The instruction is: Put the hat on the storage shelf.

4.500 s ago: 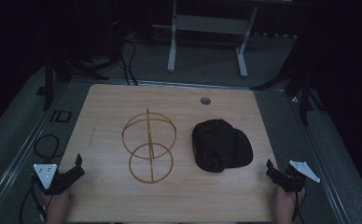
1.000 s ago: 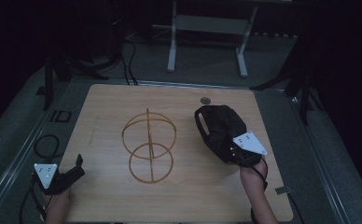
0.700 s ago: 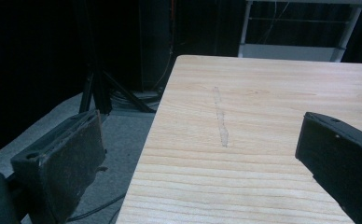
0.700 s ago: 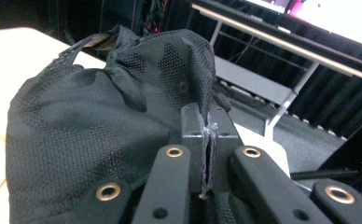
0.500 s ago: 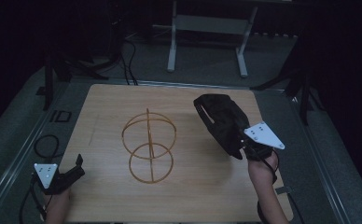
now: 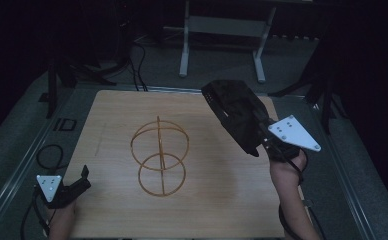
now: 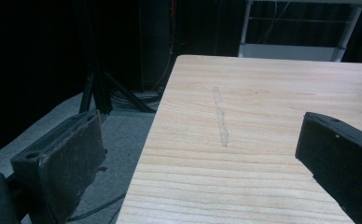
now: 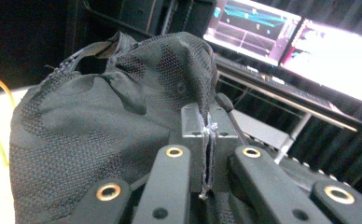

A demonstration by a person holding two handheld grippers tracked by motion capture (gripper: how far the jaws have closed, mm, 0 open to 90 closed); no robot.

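Cap: black mesh cap (image 6: pixel 237 112) hangs lifted off the tabletop (image 6: pixel 107 115), above its far right part, in the high view; in the right gripper view (image 8: pixel 100 140) its fabric bulges just beyond the jaws.
Right hand-held gripper: (image 6: pixel 262 145) raised over the right edge, jaws clenched on a fold of the cap; pinched cloth shows between the pads (image 8: pixel 208 154).
Left hand-held gripper: (image 6: pixel 82 180) low at the near left corner, jaws released and wide apart (image 7: pixel 207 158), nothing between them.
Wire frame: orange wire stand of hoops (image 6: pixel 159 155) sits mid-tabletop, well apart from both grippers.
Monitors: lit screens (image 8: pixel 319 51) behind the cap.
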